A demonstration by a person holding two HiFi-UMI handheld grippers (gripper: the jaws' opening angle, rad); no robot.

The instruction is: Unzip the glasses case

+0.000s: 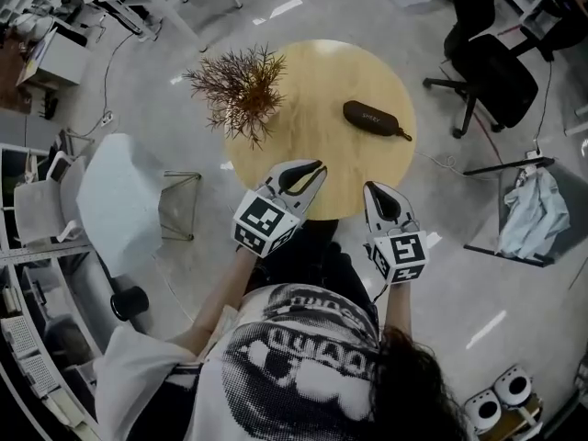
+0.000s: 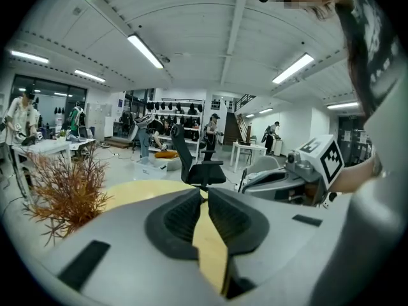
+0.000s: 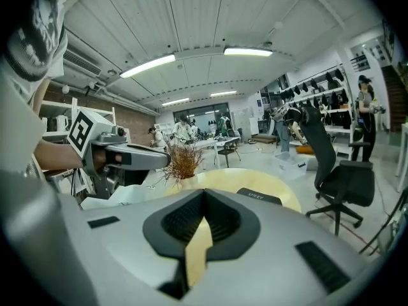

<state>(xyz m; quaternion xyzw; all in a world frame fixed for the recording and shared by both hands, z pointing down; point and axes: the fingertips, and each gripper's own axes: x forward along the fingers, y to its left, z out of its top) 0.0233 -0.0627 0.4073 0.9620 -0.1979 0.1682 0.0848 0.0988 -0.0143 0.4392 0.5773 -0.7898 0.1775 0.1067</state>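
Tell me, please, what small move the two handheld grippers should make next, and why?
Probably carry the left gripper and right gripper forward over the round pale wooden table toward the dark oblong glasses case. Both hover at the table's near edge, jaws together and empty, while the case lies untouched farther off, toward the right.

We read one short line of pale capitals on the top of the dark glasses case (image 3: pixel 259 196) in the right gripper view. It looks like "SHEEY" (the middle letters are too small for us to be sure). The white T-shirt (image 1: pixel 303 347) carries large black lettering that we cannot read. The marker cubes (image 1: pixel 265 224) bear only square black-and-white codes, no letters.
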